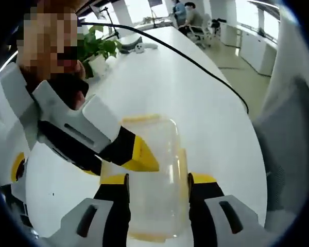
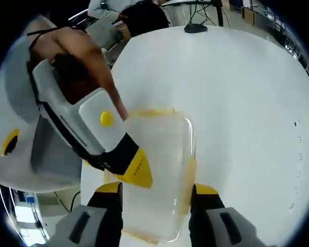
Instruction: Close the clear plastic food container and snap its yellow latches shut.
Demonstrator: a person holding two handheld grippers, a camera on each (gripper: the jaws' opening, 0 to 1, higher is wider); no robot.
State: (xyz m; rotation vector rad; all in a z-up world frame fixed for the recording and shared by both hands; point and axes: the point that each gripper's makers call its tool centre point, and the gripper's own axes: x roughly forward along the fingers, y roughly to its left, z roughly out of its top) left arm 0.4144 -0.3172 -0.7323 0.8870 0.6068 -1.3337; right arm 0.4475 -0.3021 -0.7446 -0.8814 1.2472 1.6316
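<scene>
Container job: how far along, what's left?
Done, apparently: the lid sits flat on the clear container on the white table. In hand: both grippers at it, left gripper and right gripper each with open jaws astride an end. Left: pressing the yellow latches; whether any has snapped is unclear.

L gripper (image 1: 158,181): two black jaws w/ yellow tips, pale grey housings at 6 o'clock, each w/ a dark slot. R gripper (image 2: 156,191): same build, black jaws, yellow tips, grey housings w/ slots. Seen from 9 o'clock in the other's view, each body is a white-grey block w/ black neck and yellow wedge tip; one carries a round yellow dot.
</scene>
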